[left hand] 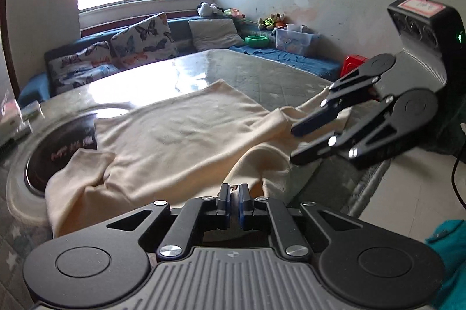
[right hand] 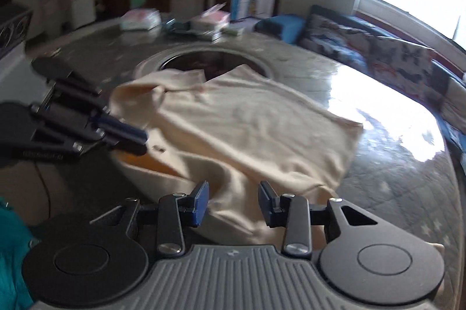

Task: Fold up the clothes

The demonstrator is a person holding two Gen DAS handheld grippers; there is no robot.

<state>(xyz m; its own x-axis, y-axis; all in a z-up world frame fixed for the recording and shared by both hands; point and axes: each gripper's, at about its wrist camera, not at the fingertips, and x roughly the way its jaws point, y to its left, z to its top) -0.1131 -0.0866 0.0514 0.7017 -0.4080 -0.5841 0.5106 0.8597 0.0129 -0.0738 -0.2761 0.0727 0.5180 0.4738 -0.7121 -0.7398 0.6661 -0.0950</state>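
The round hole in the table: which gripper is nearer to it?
Left. The left gripper holds the shirt edge on the side near the hole; the right gripper is open over the shirt's other end, farther away.

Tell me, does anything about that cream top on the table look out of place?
Yes. The cream top lies crumpled, not flat, and its far end drapes over the round sunken well in the table. Its near edge hangs off the table, where the left hand-held gripper pinches it.
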